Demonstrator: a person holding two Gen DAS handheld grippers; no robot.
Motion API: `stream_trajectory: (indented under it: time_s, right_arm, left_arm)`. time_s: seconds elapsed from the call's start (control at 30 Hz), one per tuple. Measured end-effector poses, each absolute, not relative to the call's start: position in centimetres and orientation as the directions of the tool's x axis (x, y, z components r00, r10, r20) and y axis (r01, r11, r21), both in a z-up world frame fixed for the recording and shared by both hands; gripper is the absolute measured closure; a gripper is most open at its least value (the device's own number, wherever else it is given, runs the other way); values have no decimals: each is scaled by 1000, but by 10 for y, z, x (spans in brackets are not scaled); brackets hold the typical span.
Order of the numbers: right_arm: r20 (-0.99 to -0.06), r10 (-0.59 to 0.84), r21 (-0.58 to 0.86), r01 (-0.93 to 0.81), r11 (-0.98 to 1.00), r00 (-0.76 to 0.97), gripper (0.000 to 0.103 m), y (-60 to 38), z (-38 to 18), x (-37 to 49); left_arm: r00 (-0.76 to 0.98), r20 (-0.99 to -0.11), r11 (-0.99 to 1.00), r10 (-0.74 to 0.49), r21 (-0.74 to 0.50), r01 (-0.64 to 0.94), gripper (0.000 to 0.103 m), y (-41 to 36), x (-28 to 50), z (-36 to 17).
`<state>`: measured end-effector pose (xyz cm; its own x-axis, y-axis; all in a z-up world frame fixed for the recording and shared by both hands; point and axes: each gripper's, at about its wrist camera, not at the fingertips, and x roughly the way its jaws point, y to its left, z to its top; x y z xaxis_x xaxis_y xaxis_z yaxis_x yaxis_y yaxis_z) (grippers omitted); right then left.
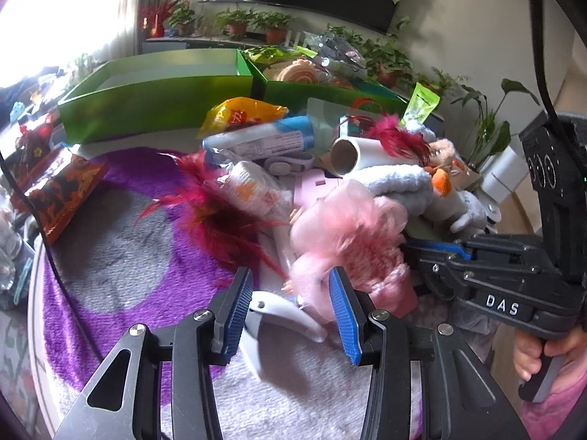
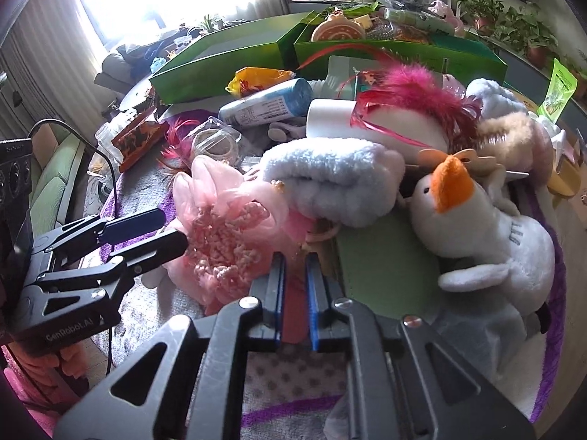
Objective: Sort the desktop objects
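Note:
A pile of desktop objects lies on a purple and grey fleece cloth (image 1: 110, 256). A pink fabric flower (image 1: 345, 234) (image 2: 223, 234) lies at the pile's near edge. My left gripper (image 1: 290, 275) is open, its blue-padded fingers spread just in front of the flower and above a white curved tool (image 1: 286, 315). My right gripper (image 2: 294, 260) is shut on a pink-red part at the flower's edge (image 2: 293, 304). It shows at the right of the left wrist view (image 1: 433, 253). The left gripper shows at the left of the right wrist view (image 2: 168, 229), open beside the flower.
Two green boxes (image 1: 154, 99) (image 2: 396, 55) stand behind the pile, the right one full. A white goose plush (image 2: 484, 234), a pale blue fluffy cloth (image 2: 330, 179), red feather toys (image 1: 216, 205), a paper roll (image 1: 352, 154), a blue-capped packet (image 1: 264, 139) and an orange packet (image 1: 62, 194) lie around.

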<state>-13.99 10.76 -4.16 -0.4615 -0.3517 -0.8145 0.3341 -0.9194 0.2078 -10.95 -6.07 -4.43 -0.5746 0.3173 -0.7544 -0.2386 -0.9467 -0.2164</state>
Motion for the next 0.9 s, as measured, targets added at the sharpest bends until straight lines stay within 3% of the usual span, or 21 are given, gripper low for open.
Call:
stream_trajectory:
  time_s: [0.17,0.23,0.3,0.47,0.57,0.63,0.67,0.77,0.9]
  right_arm:
    - [-816,-348,208,326,-922,-461,91,107,-43,-141]
    - [-815,-354,215,327,-920,-459,91,107,-43,-141]
    - [-814,-361,221,333,-917,-455,91,106,-43,-142]
    - [-821,-348,210,327,-922,-453,84,105,-45,-143]
    - [-818,-360,237,307,-922,-449,73,112,-45,-145]
    - [-818,-381,263,309,-914,-431,71,115,-46,-146]
    - [-818,-383,262,313,-913,-429,73,114,-47,-146]
    - [-810,-407,269,350,-898,-423,95,106,-45,-143]
    - [-806,-403,252,365,-896,-433,95,102,-41,-139]
  left_arm:
    - [-567,-762,-947,312,-205,-246,61,-57,-110,-48]
    - [-556,-769,-946,316,-209,-248,77,-54,-113,-50]
    - [-544,-774,-943,323,-211,-258,82,-49,-115,-53]
    - [-552,-776,-946,306,-182,-269,83,-42,-115,-53]
    - [-550,-778,-948,303,-187,-257,83,-44,-115,-53]
    - [-550,-779,-949,302,-189,-253,83,-45,-116,-53]
    - [-549,-779,-948,302,-187,-256,83,-44,-116,-53]
    - [-548,-777,-945,308,-183,-273,83,-40,-115,-52]
    - [-552,-768,-940,325,-200,-275,83,-44,-113,-48]
